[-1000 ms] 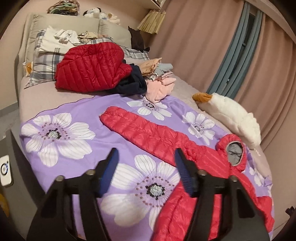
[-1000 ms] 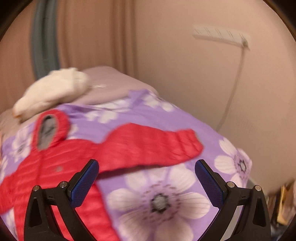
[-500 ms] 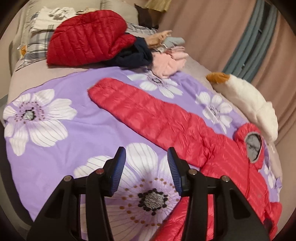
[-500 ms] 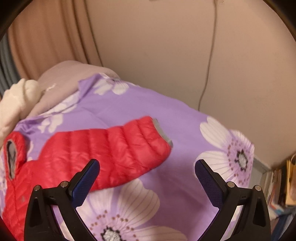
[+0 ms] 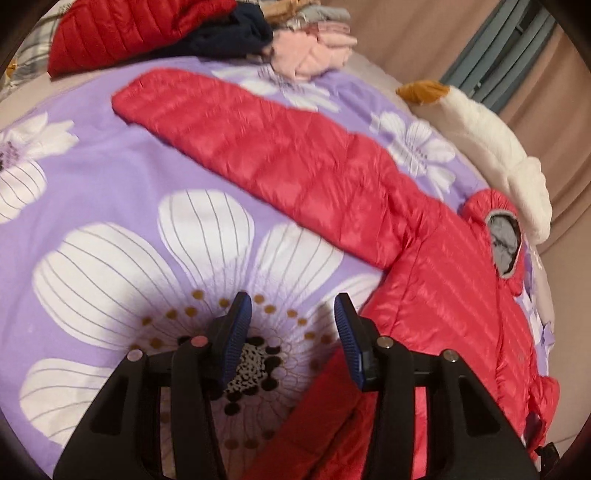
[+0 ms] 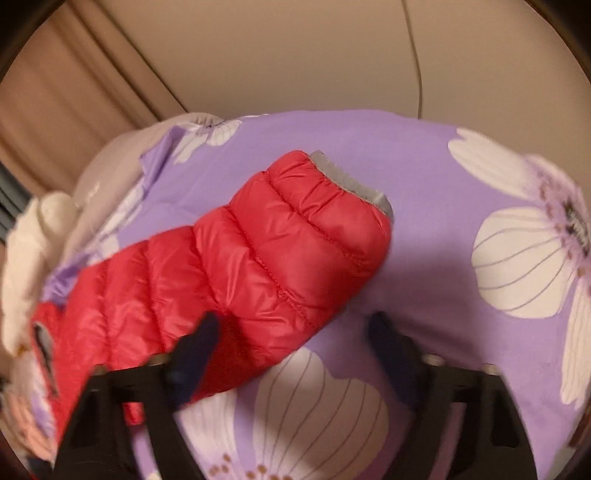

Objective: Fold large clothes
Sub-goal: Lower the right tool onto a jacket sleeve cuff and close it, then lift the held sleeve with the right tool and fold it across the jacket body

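A red hooded puffer jacket (image 5: 436, 280) lies spread flat on a purple sheet with white flowers (image 5: 110, 177). One sleeve (image 5: 258, 133) stretches to the upper left, and the grey-lined hood (image 5: 502, 243) lies at the right. My left gripper (image 5: 293, 332) hangs low over a flower's dark centre, open and empty, with the jacket's side edge just beside its right finger. In the right wrist view the other sleeve (image 6: 258, 266) ends in a grey cuff (image 6: 351, 184). My right gripper (image 6: 291, 332) is closing, with the sleeve's lower edge between its blurred jaws.
At the head of the bed sit a dark red quilted jacket (image 5: 140, 33), a navy garment (image 5: 229, 37) and pink clothes (image 5: 314, 55). A white plush goose (image 5: 480, 122) lies along the far side by the curtains. A cable (image 6: 417, 55) runs down the beige wall.
Both grippers have come down closer to the bed and tipped downward. The right view swung along the sleeve to its cuff, and the right jaws narrowed. The left jaws narrowed slightly.
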A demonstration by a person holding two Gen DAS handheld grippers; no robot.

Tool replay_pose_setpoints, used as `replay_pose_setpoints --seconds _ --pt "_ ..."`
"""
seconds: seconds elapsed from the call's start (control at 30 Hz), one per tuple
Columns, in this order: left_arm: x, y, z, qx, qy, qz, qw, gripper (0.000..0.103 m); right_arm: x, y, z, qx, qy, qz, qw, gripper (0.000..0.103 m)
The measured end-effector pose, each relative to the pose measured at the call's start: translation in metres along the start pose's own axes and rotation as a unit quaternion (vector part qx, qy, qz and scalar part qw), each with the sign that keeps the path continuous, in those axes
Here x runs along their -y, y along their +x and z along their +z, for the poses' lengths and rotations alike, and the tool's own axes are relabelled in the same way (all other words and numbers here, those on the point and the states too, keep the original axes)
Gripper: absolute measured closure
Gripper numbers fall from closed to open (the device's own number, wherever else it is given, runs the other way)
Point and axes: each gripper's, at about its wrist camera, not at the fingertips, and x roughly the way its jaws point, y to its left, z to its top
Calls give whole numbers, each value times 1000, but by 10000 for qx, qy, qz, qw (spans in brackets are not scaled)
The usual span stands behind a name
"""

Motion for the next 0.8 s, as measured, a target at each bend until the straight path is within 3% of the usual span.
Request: replay_pose_setpoints --seconds 0.2,0.3,0.6,0.8 --pt "16 5 -13 207 604 441 9970 51 -21 -4 -2 6 -630 -245 9977 76" --pt "17 9 -14 223 685 472 9963 47 -33 -11 -3 14 -804 -298 9963 88" --pt "8 6 -13 299 417 107 9986 45 -62 -60 -17 300 -1108 390 9926 90" --pt "8 5 -14 308 402 89 9987 45 -107 -97 -28 704 -1724 749 9796 90"
